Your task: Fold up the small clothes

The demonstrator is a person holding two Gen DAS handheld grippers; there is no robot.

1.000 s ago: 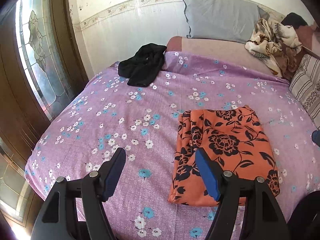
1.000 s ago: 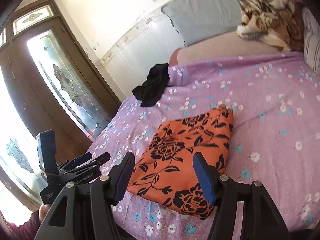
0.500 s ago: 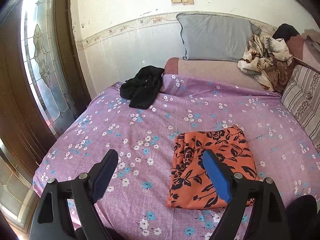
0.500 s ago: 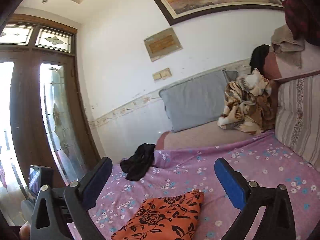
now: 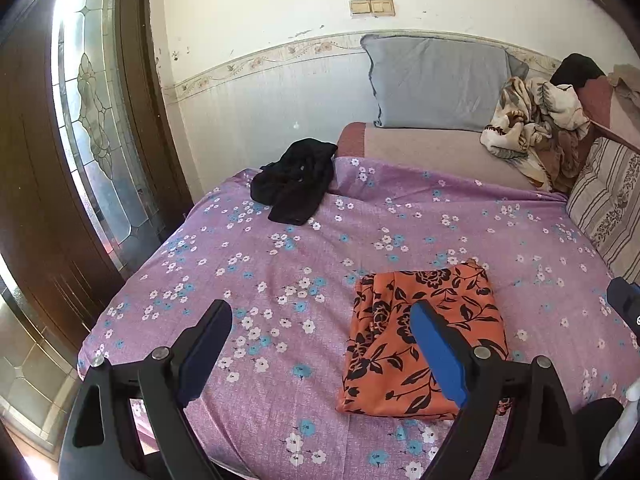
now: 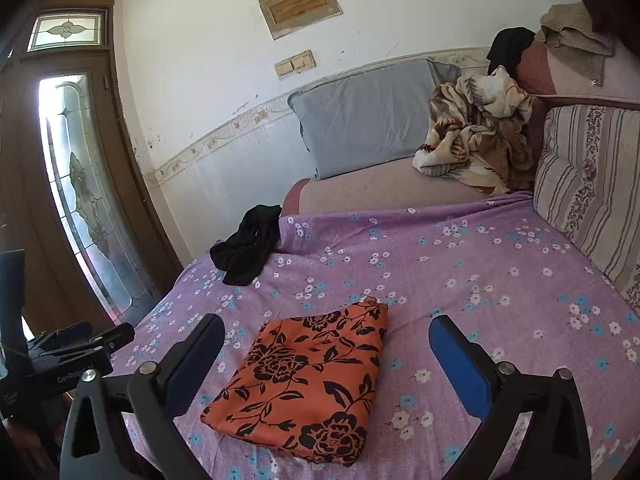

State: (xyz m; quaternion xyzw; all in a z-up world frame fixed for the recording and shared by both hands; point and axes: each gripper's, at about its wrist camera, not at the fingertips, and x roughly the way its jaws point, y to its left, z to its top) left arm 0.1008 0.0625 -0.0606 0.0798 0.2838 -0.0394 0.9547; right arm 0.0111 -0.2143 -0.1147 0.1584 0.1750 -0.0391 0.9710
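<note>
An orange garment with a black flower print (image 5: 424,340) lies folded flat into a rectangle on the purple flowered bedspread (image 5: 280,264); it also shows in the right wrist view (image 6: 312,380). A crumpled black garment (image 5: 296,186) lies at the bed's far left corner, also in the right wrist view (image 6: 248,250). My left gripper (image 5: 322,344) is open and empty, held above the bed's near edge, left of the orange garment. My right gripper (image 6: 326,352) is open and empty, above the orange garment's near end.
A grey pillow (image 5: 436,84) leans on the back wall. A crumpled beige patterned blanket (image 5: 532,128) and a striped cushion (image 5: 608,204) are at the right. A wooden door with leaded glass (image 5: 92,120) stands left of the bed.
Both grippers have pulled back and risen away from the orange garment. The right wrist view tilted up towards the wall and has come back down onto the bed.
</note>
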